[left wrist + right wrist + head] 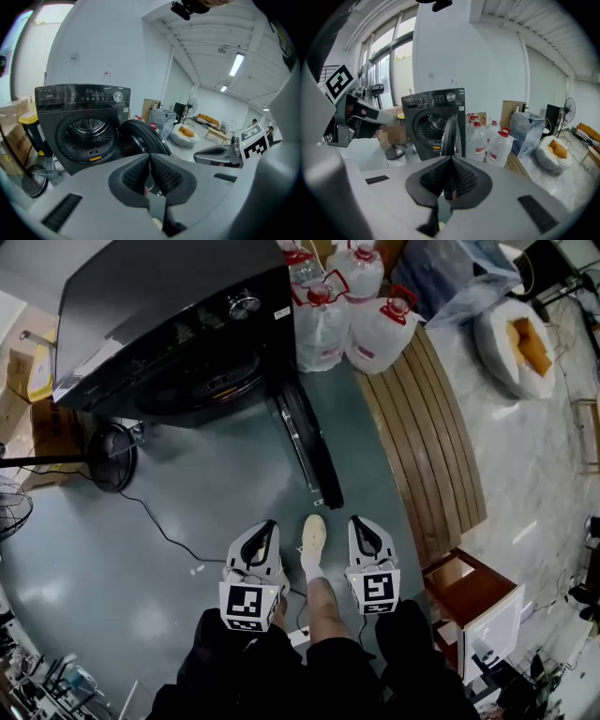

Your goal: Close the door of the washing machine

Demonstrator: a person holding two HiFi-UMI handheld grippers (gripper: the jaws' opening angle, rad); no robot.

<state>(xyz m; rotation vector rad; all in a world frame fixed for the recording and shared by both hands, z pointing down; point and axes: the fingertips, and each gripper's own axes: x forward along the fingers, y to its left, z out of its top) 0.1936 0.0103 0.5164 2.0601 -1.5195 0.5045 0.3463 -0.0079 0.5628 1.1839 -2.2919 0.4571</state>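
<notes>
The dark grey washing machine [169, 334] stands at the upper left on the floor, its drum [86, 131] showing. Its round door [305, 442] hangs wide open and swings out toward me; it shows edge-on in the right gripper view [449, 136] and beside the drum in the left gripper view [143, 138]. My left gripper [267, 529] and right gripper [359, 523] are held low in front of me, side by side, well short of the door. Both are shut with nothing between the pads [150, 157] [451, 159].
Several large water jugs [347, 306] stand right of the machine. A slatted wooden bench [427, 427] runs along the right, with a wooden stool [469, 601] near me. A fan base [112, 457] and its cable lie at the left. My shoe [312, 535] is between the grippers.
</notes>
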